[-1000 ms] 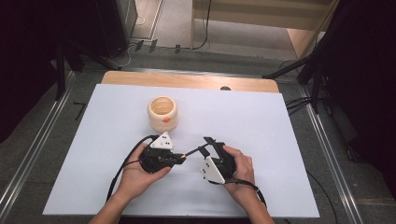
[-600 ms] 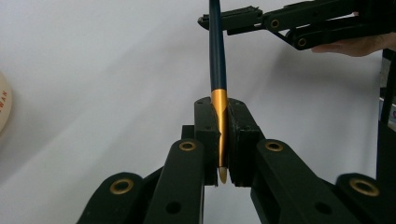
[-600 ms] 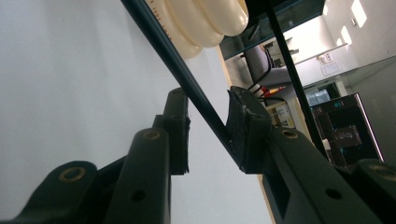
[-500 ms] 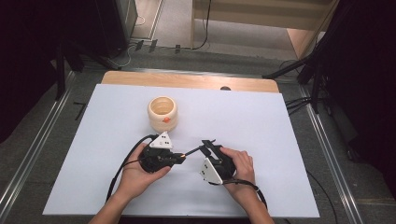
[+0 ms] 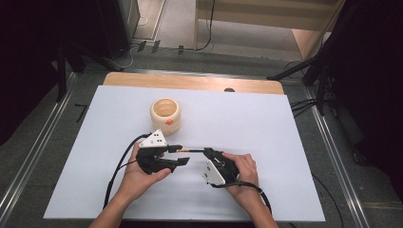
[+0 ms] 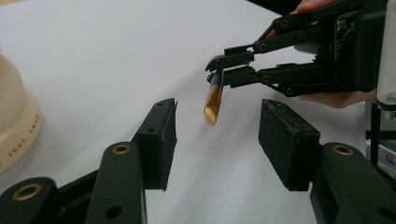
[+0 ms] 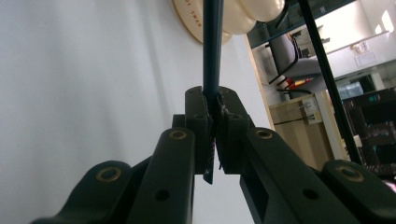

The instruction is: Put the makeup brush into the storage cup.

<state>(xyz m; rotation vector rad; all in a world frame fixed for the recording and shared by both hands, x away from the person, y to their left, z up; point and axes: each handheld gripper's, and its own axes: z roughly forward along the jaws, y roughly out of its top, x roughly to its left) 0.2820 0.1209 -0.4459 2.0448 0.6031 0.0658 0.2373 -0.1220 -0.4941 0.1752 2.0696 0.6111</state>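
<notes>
White sheet (image 5: 266,123) covering a wooden table (image 5: 190,81), whose bare edge shows along the far side at the top of the high view.

Item 1: cream rounded pot (image 5: 165,114), open at the top, standing upright on the sheet left of centre, with a small orange mark on its near side. Printed lettering runs around its base at the left edge of the left gripper view (image 6: 14,126).

Item 2: left gripper (image 5: 180,155), held in the person's left hand (image 5: 142,173) in the lower middle of the high view, a grey three-cornered plate on top, a black cable looping off to its left. Jaws stand apart with nothing between the pads; seen wide in its own view (image 6: 217,140).

Item 3: right gripper (image 5: 205,152), held in the person's right hand (image 5: 244,173), just right of the left gripper and pointing toward it. Jaws closed on a thin pencil-like stick (image 5: 190,149).

Item 4: the stick, dark along its shaft with an orange-brown tip (image 6: 214,100), pinched at one end. Its free end hangs in the gap before the left gripper's open pads, touching neither. In the right gripper view the shaft (image 7: 212,46) runs straight up from the clamped jaws toward the pot at top of frame.
</notes>
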